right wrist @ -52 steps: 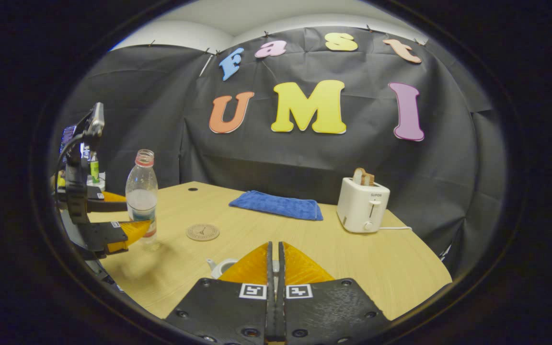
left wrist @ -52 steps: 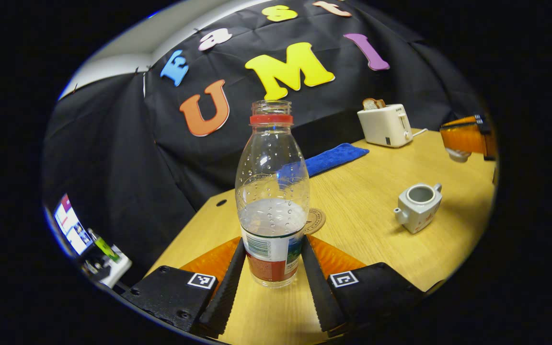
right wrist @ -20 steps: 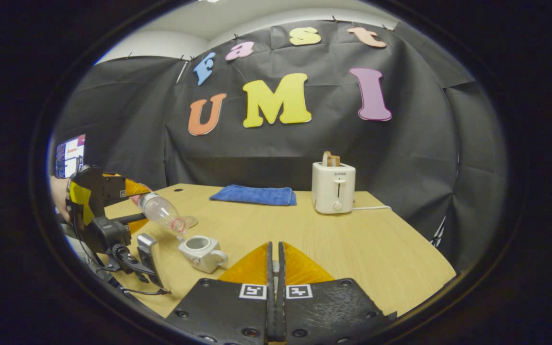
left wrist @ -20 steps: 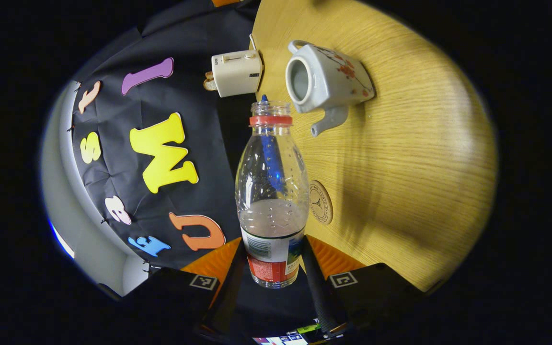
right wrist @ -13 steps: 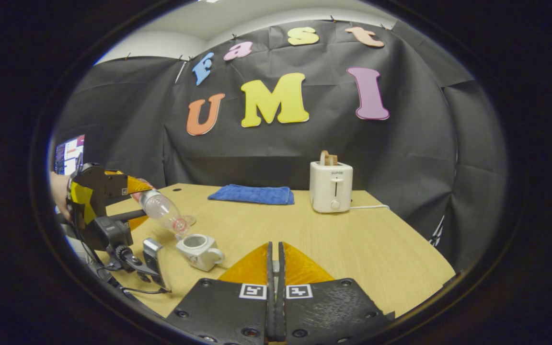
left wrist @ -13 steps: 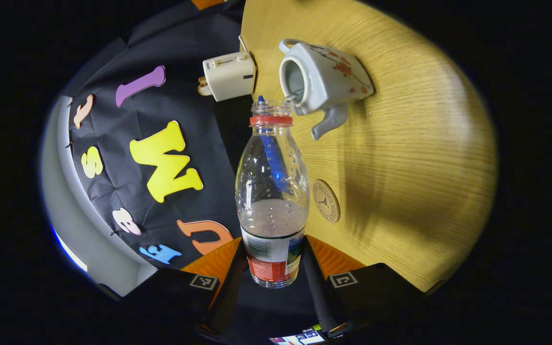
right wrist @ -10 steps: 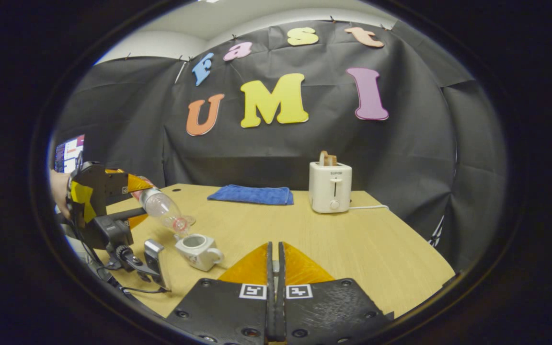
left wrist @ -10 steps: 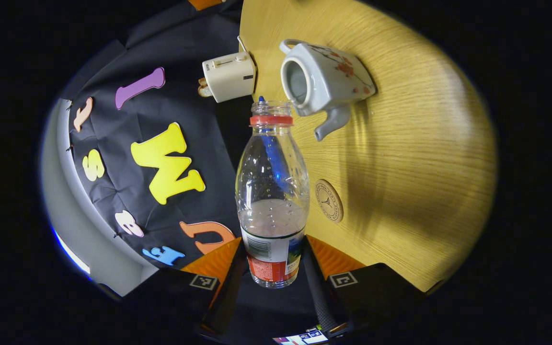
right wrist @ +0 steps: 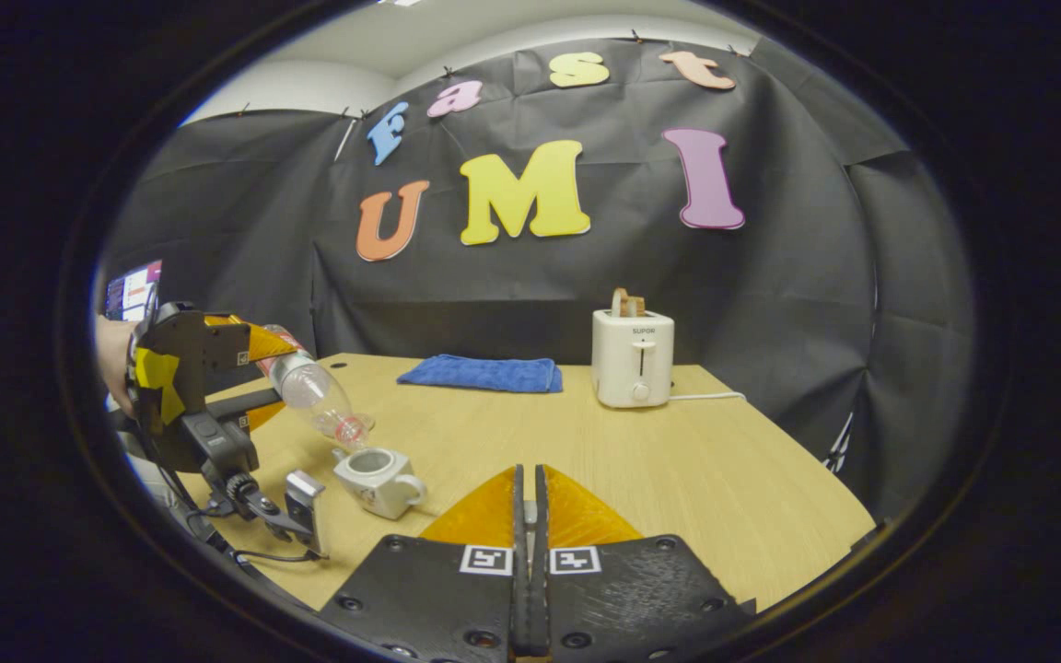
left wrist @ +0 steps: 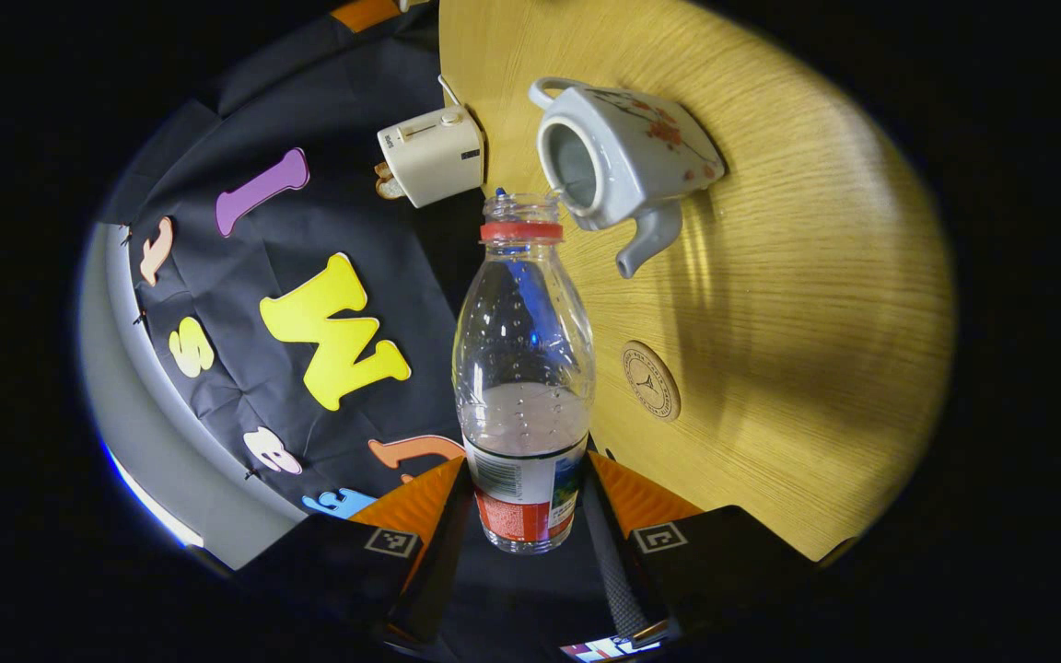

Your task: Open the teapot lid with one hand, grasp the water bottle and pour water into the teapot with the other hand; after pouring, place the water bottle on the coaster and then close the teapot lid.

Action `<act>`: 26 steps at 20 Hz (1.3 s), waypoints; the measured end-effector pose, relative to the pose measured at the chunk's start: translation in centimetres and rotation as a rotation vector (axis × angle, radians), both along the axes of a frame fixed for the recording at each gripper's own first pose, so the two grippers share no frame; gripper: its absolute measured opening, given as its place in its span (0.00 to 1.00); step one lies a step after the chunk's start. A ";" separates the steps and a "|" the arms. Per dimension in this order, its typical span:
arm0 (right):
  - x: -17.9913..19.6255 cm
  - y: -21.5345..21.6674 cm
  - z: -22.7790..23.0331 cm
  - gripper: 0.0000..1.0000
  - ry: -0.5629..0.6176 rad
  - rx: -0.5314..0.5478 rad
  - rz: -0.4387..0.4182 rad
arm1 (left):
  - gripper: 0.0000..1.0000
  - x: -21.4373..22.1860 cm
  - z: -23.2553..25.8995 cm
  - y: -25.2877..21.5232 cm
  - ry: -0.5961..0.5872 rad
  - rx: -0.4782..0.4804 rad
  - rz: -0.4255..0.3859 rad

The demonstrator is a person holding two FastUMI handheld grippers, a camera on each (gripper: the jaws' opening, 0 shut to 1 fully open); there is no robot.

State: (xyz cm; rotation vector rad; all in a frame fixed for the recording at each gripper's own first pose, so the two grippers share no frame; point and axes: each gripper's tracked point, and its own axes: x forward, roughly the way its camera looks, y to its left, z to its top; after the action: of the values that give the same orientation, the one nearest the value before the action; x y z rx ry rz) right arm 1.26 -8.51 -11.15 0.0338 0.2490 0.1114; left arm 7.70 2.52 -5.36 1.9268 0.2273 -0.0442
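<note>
— Jaws first: the left gripper (left wrist: 523, 516) is clenched on the lower, labelled part of the water bottle (left wrist: 523, 368), a finger pressing each side. The right gripper (right wrist: 528, 516) has its fingers pinched together; whether the lid sits between them cannot be told.

— And the bottle's position?

— Tipped over, mouth down, its open neck right at the rim of the teapot (right wrist: 376, 479). In the right gripper view the teapot stands on the near left of the table (right wrist: 678, 460), lid off, opening bare. This looks like the pour itself.

— How will that bottle behave?

— Thin clear plastic, partly filled, so light but soft; squeeze too hard and the wall likely buckles. The low grip on the label band seems sensible, since the base is stiffer. Droplets inside hint it may be slick.

— The teapot?

— Looks ceramic, so rigid and breakable. The bottle neck should not knock its rim.

— Where does the bottle go afterwards?

— The coaster (left wrist: 651, 380), a round disc lying on the table near the teapot.
</note>
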 end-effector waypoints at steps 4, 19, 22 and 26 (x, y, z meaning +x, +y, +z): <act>-0.1 -0.3 0.0 0.00 -0.002 0.001 -0.005 | 0.69 -0.2 0.4 -0.2 -0.006 0.033 -0.007; -0.3 -0.8 -0.2 0.00 -0.010 0.010 -0.006 | 0.69 -0.3 1.2 -1.0 0.014 0.132 -0.008; -0.3 -0.8 -0.1 0.00 -0.013 0.010 -0.005 | 0.70 -0.4 1.4 -1.1 0.017 0.151 -0.009; -0.3 -1.0 -0.2 0.00 -0.014 0.017 -0.006 | 0.70 -0.4 1.7 -1.2 0.012 0.182 -0.012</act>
State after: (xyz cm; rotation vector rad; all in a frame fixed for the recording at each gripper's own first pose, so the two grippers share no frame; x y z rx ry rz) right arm 0.98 -9.52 -11.40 0.0510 0.2336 0.1079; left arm 7.28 1.32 -3.65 2.1100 0.2345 -0.0448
